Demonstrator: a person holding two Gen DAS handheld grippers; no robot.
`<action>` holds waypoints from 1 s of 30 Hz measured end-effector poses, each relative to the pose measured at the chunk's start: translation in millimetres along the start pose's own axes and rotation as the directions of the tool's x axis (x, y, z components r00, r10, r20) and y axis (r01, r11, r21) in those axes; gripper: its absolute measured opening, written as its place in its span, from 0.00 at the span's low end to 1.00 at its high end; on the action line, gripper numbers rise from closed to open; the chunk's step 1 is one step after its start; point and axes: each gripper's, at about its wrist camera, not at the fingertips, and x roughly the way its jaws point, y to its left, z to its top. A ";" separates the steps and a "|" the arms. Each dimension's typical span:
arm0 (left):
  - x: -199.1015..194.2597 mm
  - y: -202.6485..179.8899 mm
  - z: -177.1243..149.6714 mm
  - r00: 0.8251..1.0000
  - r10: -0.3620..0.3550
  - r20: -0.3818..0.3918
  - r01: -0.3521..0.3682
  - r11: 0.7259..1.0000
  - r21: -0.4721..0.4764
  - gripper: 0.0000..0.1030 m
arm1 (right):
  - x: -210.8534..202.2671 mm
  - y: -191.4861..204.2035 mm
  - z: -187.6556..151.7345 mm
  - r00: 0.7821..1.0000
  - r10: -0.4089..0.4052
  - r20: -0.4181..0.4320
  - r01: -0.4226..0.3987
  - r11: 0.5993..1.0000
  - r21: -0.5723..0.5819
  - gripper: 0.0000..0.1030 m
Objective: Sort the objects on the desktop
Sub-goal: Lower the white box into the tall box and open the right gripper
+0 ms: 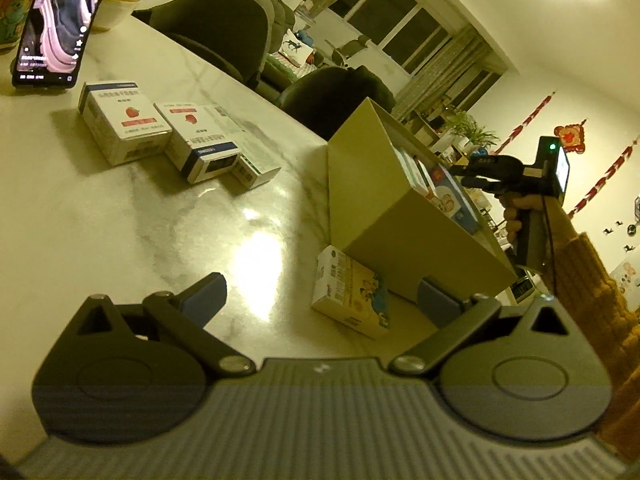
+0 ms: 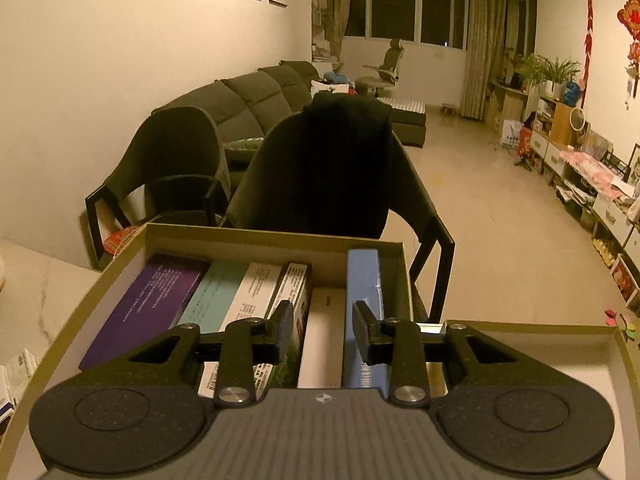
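Filling tan cardboard box (image 2: 256, 240): several packs upright inside | right gripper (image 2: 322, 330) narrow, seemingly empty, above white carton (image 2: 324, 340) | left gripper (image 1: 320, 300) wide, empty | left: yellow carton (image 1: 352, 292), strawberry-print white packs (image 1: 128, 128) on marble table (image 1: 120, 220)

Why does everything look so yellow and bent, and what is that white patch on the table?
Left wrist view: warm indoor light tints everything; the patch is lamp glare on the glossy table; the fisheye curves the phone. Right wrist view: same tint, bowed cardboard box rim, dark vignetted corners.
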 end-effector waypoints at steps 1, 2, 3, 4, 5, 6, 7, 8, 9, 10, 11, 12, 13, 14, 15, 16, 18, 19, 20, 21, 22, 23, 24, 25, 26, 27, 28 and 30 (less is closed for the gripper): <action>0.5 -0.4 -0.3 1.000 -0.001 -0.001 0.001 1.000 0.001 1.00 | -2.9 -1.6 0.3 1.000 0.006 0.000 -0.006 1.000 0.005 0.35; 0.9 -0.7 -0.7 1.000 -0.003 -0.002 0.003 1.000 0.001 1.00 | -5.8 -3.3 0.5 1.000 0.012 0.000 -0.012 1.000 0.011 0.35; 1.1 -1.0 -1.1 1.000 -0.004 -0.002 0.004 1.000 0.001 1.00 | -8.4 -4.9 0.4 1.000 0.020 -0.003 -0.020 1.000 0.018 0.35; 1.2 -1.4 -1.5 1.000 -0.005 -0.003 0.005 1.000 0.002 1.00 | -10.8 -6.6 0.1 1.000 0.029 -0.006 -0.029 0.999 0.026 0.35; 1.2 -1.7 -1.8 1.000 -0.005 -0.004 0.005 1.000 0.003 1.00 | -12.9 -7.8 -1.0 0.999 0.034 -0.010 -0.034 0.999 0.030 0.35; 1.0 -1.9 -2.1 1.000 -0.006 -0.003 0.006 1.000 0.004 1.00 | -14.6 -8.7 -2.1 0.999 0.038 -0.012 -0.037 0.999 0.034 0.35; 0.9 -2.0 -2.3 1.000 -0.006 -0.004 0.006 1.000 0.004 1.00 | -16.3 -9.5 -3.2 0.999 0.041 -0.013 -0.040 0.998 0.038 0.35; 1.0 -2.0 -2.4 1.000 -0.005 -0.004 0.005 1.000 0.005 1.00 | -18.0 -10.3 -4.3 0.999 0.044 -0.015 -0.043 0.998 0.041 0.35; 0.9 -2.0 -2.4 1.000 -0.003 -0.005 0.003 1.000 0.005 1.00 | -20.0 -10.7 -5.7 0.999 0.048 -0.016 -0.048 0.998 0.045 0.35; 0.4 -2.0 -2.5 1.000 -0.002 -0.004 0.002 1.000 0.007 1.00 | -22.0 -11.2 -7.0 0.998 0.052 -0.016 -0.052 0.997 0.049 0.36; -0.4 -2.0 -2.6 1.000 -0.001 -0.001 0.001 1.000 0.009 1.00 | -23.6 -11.3 -8.6 0.998 0.057 -0.017 -0.056 0.997 0.053 0.36; -1.3 -1.7 -2.5 1.000 0.001 0.002 -0.001 1.000 0.010 1.00 | -25.1 -11.3 -10.1 0.998 0.061 -0.017 -0.060 0.997 0.058 0.37; -2.0 -1.2 -2.4 1.000 0.003 0.004 -0.004 1.000 0.011 1.00 | -26.7 -11.6 -11.3 0.998 0.066 -0.019 -0.065 0.996 0.062 0.37; -2.4 -0.5 -2.0 1.000 0.008 0.006 -0.008 1.000 0.013 1.00 | -27.7 -11.1 -12.9 0.997 0.070 -0.020 -0.068 0.995 0.066 0.37; -2.7 0.2 -1.4 1.000 0.015 0.007 -0.015 1.000 0.017 1.00 | -29.0 -11.0 -14.3 0.997 0.074 -0.021 -0.073 0.995 0.071 0.37; -2.8 0.9 -0.7 1.000 0.024 0.008 -0.024 0.999 0.021 1.00 | -30.4 -10.9 -15.6 0.997 0.079 -0.022 -0.077 0.994 0.075 0.38; -2.0 2.3 1.4 0.999 0.051 0.010 -0.051 0.998 0.034 1.00 | -33.6 -10.1 -18.5 0.996 0.089 -0.023 -0.087 0.993 0.079 0.38; -1.5 3.0 2.6 0.998 0.068 0.011 -0.069 0.997 0.042 1.00 | -35.4 -9.6 -19.9 0.995 0.093 -0.024 -0.091 0.993 0.080 0.38; -1.0 3.8 3.8 0.996 0.084 0.013 -0.084 0.995 0.048 1.00 | -37.1 -8.9 -21.5 0.995 0.096 -0.024 -0.094 0.992 0.079 0.39; -0.3 4.8 4.7 0.995 0.095 0.014 -0.095 0.994 0.053 1.00 | -39.7 -8.5 -22.8 0.995 0.100 -0.021 -0.098 0.992 0.081 0.39; 0.4 5.8 5.5 0.995 0.101 0.014 -0.102 0.993 0.056 1.00 | -41.9 -7.9 -24.3 0.994 0.105 -0.018 -0.103 0.991 0.083 0.40; 1.2 6.8 6.2 0.994 0.107 0.013 -0.108 0.992 0.059 1.00 | -44.5 -7.6 -26.0 0.994 0.111 -0.014 -0.110 0.990 0.087 0.41; 2.4 7.8 6.6 0.994 0.112 0.012 -0.113 0.992 0.062 1.00 | -47.2 -7.6 -27.4 0.993 0.119 -0.011 -0.118 0.989 0.091 0.42; 4.4 8.3 6.7 0.993 0.116 0.008 -0.117 0.991 0.065 1.00 | -49.9 -7.2 -28.6 0.992 0.127 -0.008 -0.125 0.988 0.094 0.43; 6.7 8.5 6.5 0.993 0.120 0.003 -0.120 0.990 0.070 1.00 | -52.6 -6.8 -29.9 0.991 0.134 -0.005 -0.133 0.986 0.096 0.43; 9.9 8.3 6.3 0.992 0.122 -0.002 -0.122 0.990 0.073 1.00 | -55.6 -6.2 -31.4 0.990 0.140 0.001 -0.139 0.985 0.099 0.45; 13.8 7.3 6.1 0.992 0.125 -0.008 -0.124 0.989 0.075 1.00 | -58.7 -5.6 -32.9 0.989 0.145 0.006 -0.145 0.984 0.102 0.46; 21.5 2.9 5.3 0.992 0.123 -0.025 -0.121 0.989 0.085 1.00 | -64.5 -4.6 -35.9 0.988 0.157 0.016 -0.158 0.981 0.111 0.49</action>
